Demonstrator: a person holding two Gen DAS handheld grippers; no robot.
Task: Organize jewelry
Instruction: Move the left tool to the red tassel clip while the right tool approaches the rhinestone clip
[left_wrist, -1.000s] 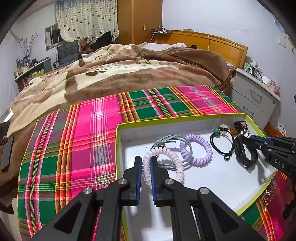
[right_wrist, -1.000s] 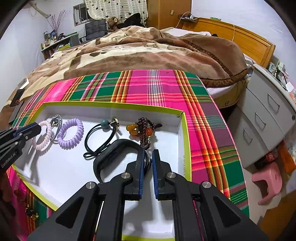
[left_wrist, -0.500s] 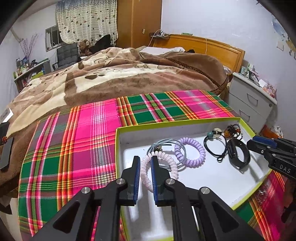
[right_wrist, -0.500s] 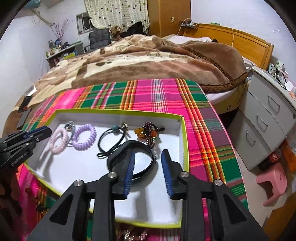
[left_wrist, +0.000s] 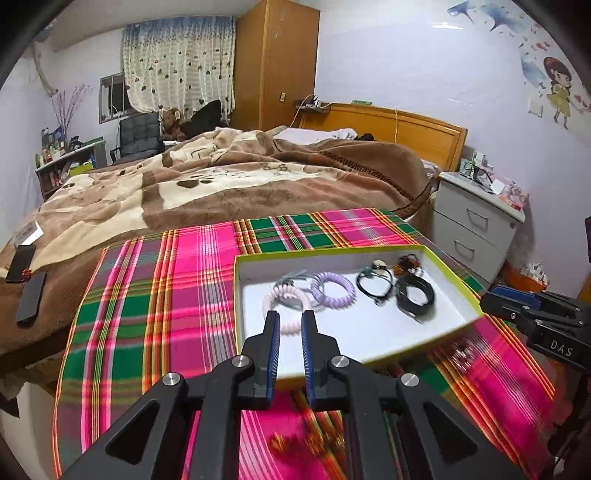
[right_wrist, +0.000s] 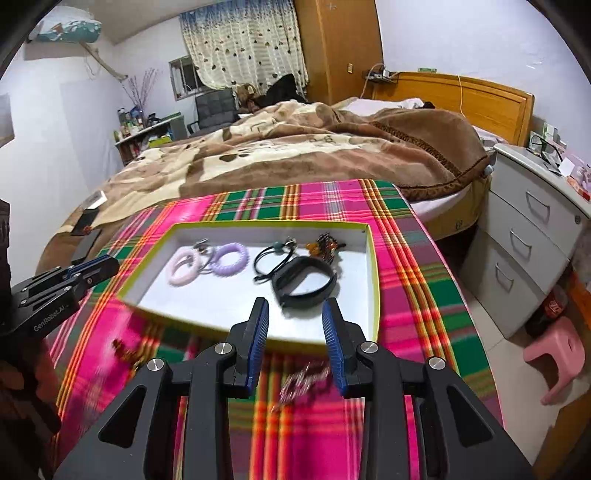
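Grippers pulled back from tray (right_wrist: 373, 280) | left gripper (left_wrist: 290, 325) released pink coil (left_wrist: 284, 299), jaws apart, empty | right gripper (right_wrist: 294, 314) opened off black band (right_wrist: 304, 282), empty

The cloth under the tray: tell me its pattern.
The cloth is a pink, green and orange plaid; clearest in the right wrist view.

We see a bed (left_wrist: 229, 184) under a brown and cream blanket (right_wrist: 295, 147), with a pink and green plaid cloth (left_wrist: 155, 295) spread over its near end. On the cloth sits a shallow tray (right_wrist: 373, 295) with a yellow-green rim and a white floor. Nearer us than the tray, small bits of jewelry (right_wrist: 306, 380) lie straight on the cloth, too blurred for us to tell apart. Off to the left, on the blanket, rest two dark phones (left_wrist: 31, 295) and a white card (left_wrist: 29, 232).
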